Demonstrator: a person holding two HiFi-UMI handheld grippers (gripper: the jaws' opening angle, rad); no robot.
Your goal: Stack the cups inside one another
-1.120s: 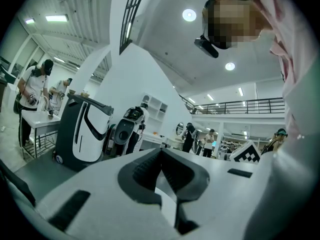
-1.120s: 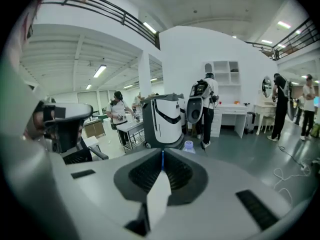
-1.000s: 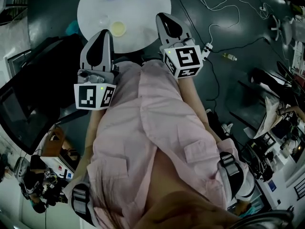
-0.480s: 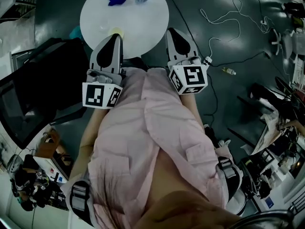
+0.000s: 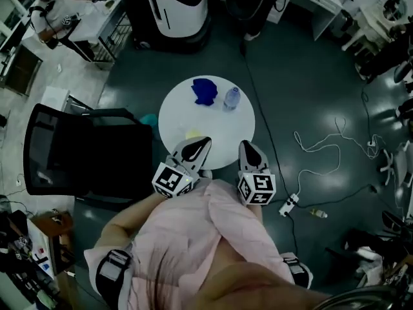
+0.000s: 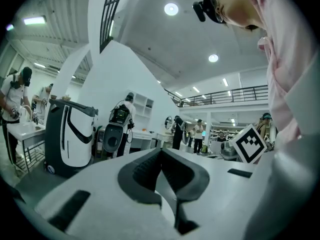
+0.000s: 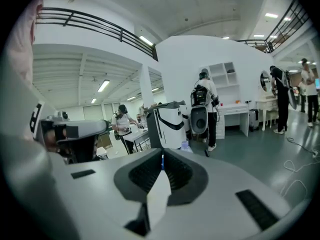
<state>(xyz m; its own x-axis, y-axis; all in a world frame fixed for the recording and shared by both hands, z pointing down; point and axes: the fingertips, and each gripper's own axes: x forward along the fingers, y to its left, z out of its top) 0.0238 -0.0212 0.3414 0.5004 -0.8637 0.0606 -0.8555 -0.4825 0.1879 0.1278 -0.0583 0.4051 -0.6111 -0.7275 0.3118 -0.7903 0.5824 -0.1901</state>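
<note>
A small round white table point(image 5: 216, 148) stands in front of me in the head view. On its near left part lies a pale yellow cup point(image 5: 193, 134), small and hard to make out; I see no other cup. My left gripper point(image 5: 204, 140) reaches over the table's near edge, its tip right beside that cup. In its own view the left gripper point(image 6: 161, 152) is shut with nothing between the pads. My right gripper point(image 5: 246, 144) hangs at the near right edge. In its own view the right gripper point(image 7: 162, 157) is shut and empty too.
A blue crumpled thing point(image 5: 205, 90) and a water bottle point(image 5: 232, 97) sit at the table's far side. A black office chair point(image 5: 77, 150) stands close on the left. A white and black machine point(image 5: 171, 5) is behind. Cables point(image 5: 322, 150) and a power strip point(image 5: 288, 204) lie on the floor.
The head view has tilted up and now takes in the whole table and the room. Both grippers have moved forward over the table's near edge; both remain shut.
</note>
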